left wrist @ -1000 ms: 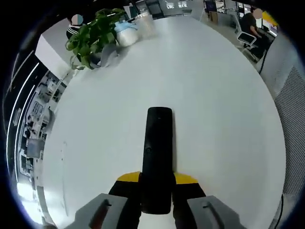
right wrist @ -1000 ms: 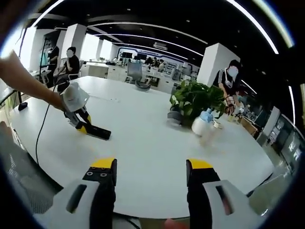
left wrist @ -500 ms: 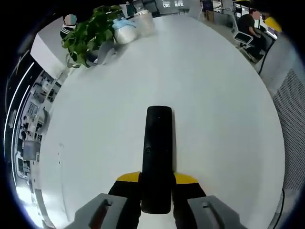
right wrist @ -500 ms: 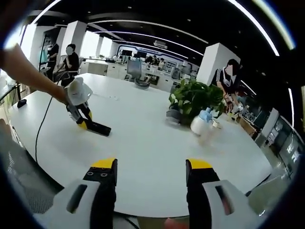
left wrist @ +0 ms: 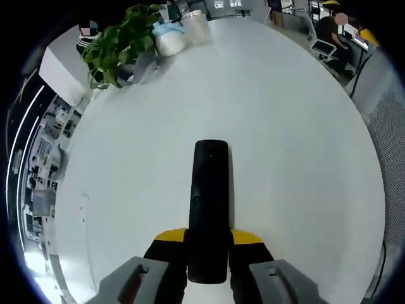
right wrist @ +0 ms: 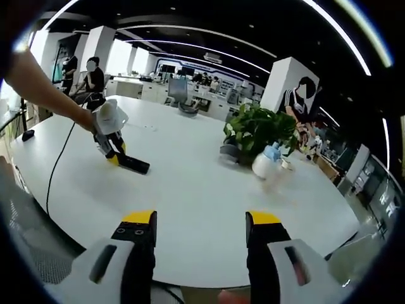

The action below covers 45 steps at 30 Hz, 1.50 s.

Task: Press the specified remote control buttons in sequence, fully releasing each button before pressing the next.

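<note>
1. Remote control [left wrist: 209, 209]: you have this long black bar pinched at its near end between the yellow-tipped jaws of your left gripper [left wrist: 209, 239]; in the right gripper view, that gripper [right wrist: 109, 136] and the remote [right wrist: 133, 164] sit far off to the left on the table [right wrist: 190, 209].
2. A potted plant [left wrist: 117, 47] stands at the far edge of the white round table [left wrist: 285, 158], with a white spray bottle [left wrist: 169, 38] just beside it; you cannot tell what the bottle contains.
3. Your right gripper [right wrist: 200, 237] is spread wide, jaws well apart, pinching nothing, above the near table edge.
4. The remote's long axis runs straight out from your left jaws, its free end pointing away across the table. You cannot tell whether it touches the tabletop.
</note>
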Motion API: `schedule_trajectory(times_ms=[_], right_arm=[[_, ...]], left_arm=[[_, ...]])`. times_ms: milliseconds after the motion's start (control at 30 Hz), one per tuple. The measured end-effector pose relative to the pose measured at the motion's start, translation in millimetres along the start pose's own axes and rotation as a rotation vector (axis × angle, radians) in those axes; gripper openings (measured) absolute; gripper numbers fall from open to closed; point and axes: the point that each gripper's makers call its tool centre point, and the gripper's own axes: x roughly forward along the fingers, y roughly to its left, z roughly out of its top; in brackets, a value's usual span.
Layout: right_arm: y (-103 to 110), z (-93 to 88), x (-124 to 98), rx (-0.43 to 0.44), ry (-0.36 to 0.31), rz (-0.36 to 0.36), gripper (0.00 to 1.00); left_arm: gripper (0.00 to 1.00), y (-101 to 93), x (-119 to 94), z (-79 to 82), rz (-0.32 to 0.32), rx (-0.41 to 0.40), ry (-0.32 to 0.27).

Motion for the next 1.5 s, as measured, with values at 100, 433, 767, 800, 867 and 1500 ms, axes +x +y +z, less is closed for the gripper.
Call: schedule_trajectory(times_ms=[100, 433, 767, 800, 867, 1500], right_arm=[[0, -0.8, 0, -0.007, 0.005, -0.002, 0.58], [0, -2.8, 1, -0.016, 0.018, -0.005, 0.58], [0, -4.3, 1, -0.021, 0.028, -0.005, 0.57], [0, -4.1, 1, -0.021, 0.027, -0.005, 0.57], [0, -3.7, 1, -0.017, 0.024, -0.006, 0.56], [0, -2.8, 0, -0.019, 0.019, -0.003, 0.56]], left_arm=[[0.24, 4.6, 2, 0.0, 0.005, 0.000, 0.002], [0.24, 25.0, 3, -0.1, 0.019, -0.009, 0.003], [0.24, 26.3, 6, 1.7, -0.034, 0.010, -0.006], [0.24, 26.0, 7, 1.6, -0.036, 0.006, -0.006], [0.24, 24.1, 7, 1.5, -0.026, -0.003, -0.012], [0.24, 21.9, 7, 2.8, 0.014, -0.035, -0.115]])
